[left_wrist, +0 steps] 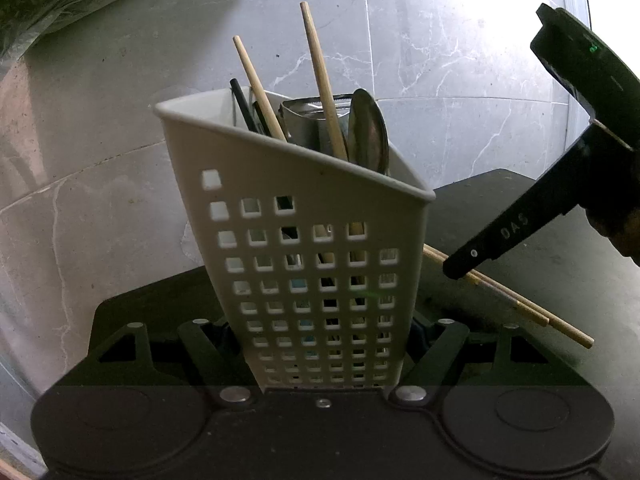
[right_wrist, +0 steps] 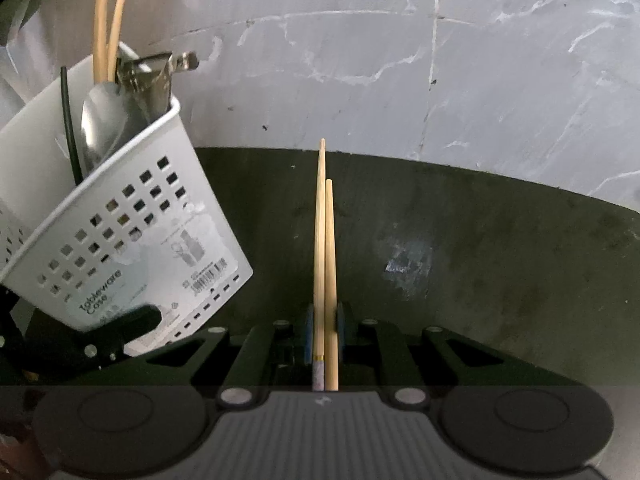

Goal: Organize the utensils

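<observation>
From the left wrist camera, the left gripper [left_wrist: 324,344] has its jaws clamped on the lower part of a white perforated plastic utensil caddy [left_wrist: 308,248], which stands tilted between them. Sticking up out of the caddy are two pale wooden chopsticks [left_wrist: 326,88], a shiny metal spoon [left_wrist: 368,132] with its bowl up, a flat steel tool [left_wrist: 308,120] and a thin black stick [left_wrist: 242,104]. Under the caddy lies a dark mat [left_wrist: 560,280] on a grey marbled stone floor [left_wrist: 120,120]. At the right edge the right gripper [left_wrist: 460,268] reaches in, its black finger nipping a second pair of light wooden chopsticks [left_wrist: 532,310] just beside the caddy; the pair slants down to the right above the mat.

From the right wrist camera, the right gripper [right_wrist: 325,320] has its blue-padded jaws pressed close on the pair of chopsticks [right_wrist: 325,240], which run straight ahead side by side, one reaching a little further than the other. Their tips are over the far edge of the dark mat [right_wrist: 480,240]. To the left the caddy [right_wrist: 120,240] leans, a printed label on its side, held near its base by the left gripper's black finger [right_wrist: 128,322]. The spoon [right_wrist: 100,116], the steel tool [right_wrist: 148,76] and the two upright chopsticks [right_wrist: 106,24] show above its rim. Beyond the mat is the marbled floor [right_wrist: 400,60].
</observation>
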The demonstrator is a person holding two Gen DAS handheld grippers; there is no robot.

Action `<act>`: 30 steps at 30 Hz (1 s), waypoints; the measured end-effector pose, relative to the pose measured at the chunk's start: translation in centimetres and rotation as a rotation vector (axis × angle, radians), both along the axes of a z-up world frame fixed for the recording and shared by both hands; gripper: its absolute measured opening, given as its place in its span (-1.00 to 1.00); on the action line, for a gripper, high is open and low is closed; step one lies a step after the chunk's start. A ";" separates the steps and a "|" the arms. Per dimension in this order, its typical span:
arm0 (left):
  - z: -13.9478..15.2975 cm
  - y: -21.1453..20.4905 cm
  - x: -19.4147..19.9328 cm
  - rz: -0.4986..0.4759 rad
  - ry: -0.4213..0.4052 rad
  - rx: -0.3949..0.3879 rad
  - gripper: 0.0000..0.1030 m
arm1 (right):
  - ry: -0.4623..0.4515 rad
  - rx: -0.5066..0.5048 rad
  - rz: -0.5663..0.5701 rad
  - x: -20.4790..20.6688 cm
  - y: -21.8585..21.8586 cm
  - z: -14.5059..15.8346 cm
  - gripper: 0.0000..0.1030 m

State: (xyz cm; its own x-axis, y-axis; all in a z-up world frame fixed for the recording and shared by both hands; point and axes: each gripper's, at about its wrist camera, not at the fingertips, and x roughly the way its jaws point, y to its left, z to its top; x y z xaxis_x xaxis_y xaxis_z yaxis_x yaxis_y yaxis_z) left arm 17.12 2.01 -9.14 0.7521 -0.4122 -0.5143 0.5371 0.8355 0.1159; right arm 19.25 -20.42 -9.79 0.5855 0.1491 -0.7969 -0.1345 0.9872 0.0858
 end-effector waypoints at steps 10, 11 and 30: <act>0.0 0.0 0.0 0.000 0.000 0.000 0.51 | -0.072 0.046 -0.034 -0.6 -1.1 1.9 -0.77; 0.0 0.0 0.0 0.000 0.000 0.000 0.51 | -0.085 0.053 -0.038 -0.7 -1.2 2.2 -0.77; -0.4 0.3 -0.1 -0.011 -0.015 -0.006 0.51 | -0.410 0.154 -0.061 -5.1 -1.9 9.3 -0.76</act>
State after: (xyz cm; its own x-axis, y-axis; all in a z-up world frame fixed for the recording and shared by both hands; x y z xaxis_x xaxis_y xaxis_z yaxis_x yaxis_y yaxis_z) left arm 17.04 2.30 -9.57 0.7551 -0.4232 -0.5007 0.5443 0.8304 0.1189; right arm 14.13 -22.29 -0.46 0.8601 0.2034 -0.4679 -0.1302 0.9742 0.1841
